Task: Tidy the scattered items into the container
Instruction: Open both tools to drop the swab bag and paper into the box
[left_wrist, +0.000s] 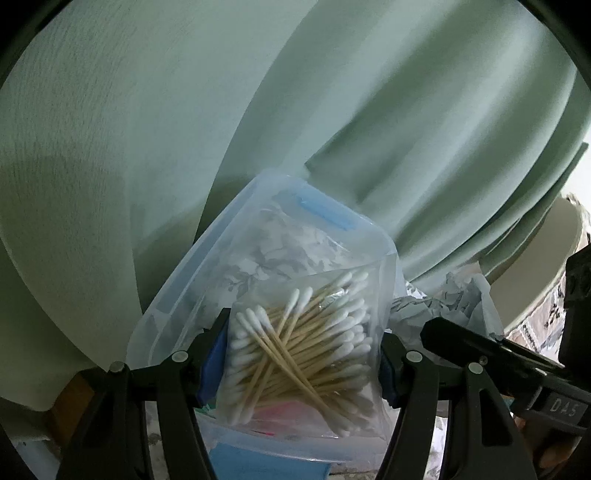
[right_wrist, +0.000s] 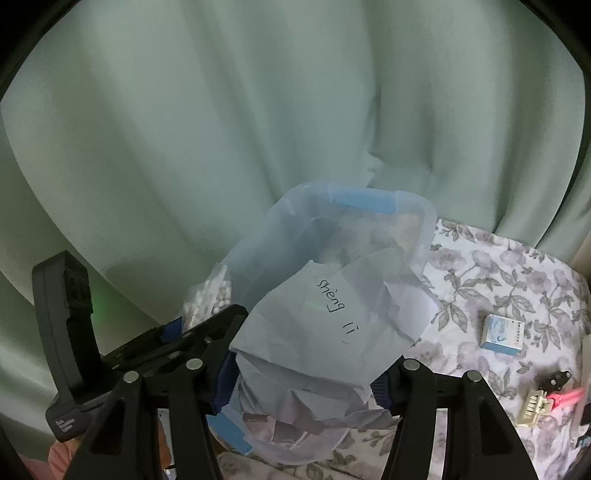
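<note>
My left gripper (left_wrist: 301, 363) is shut on a clear bag of cotton swabs (left_wrist: 306, 354), held over the translucent plastic container (left_wrist: 221, 258) with blue latches. The right gripper (right_wrist: 303, 373) is shut on a crumpled sheet of white paper (right_wrist: 325, 332) with handwriting on it, hanging above the same container (right_wrist: 424, 221). In the right wrist view the swab bag (right_wrist: 210, 295) and the left gripper (right_wrist: 195, 332) show at the container's left side. In the left wrist view the paper (left_wrist: 461, 295) peeks in at the right.
The container stands on a floral tablecloth (right_wrist: 498, 266) before a pale green curtain (right_wrist: 258, 110). On the cloth at the right lie a small blue and white box (right_wrist: 504, 332), a black clip (right_wrist: 556, 378), a cream hair clip (right_wrist: 532, 404) and a pink item (right_wrist: 565, 397).
</note>
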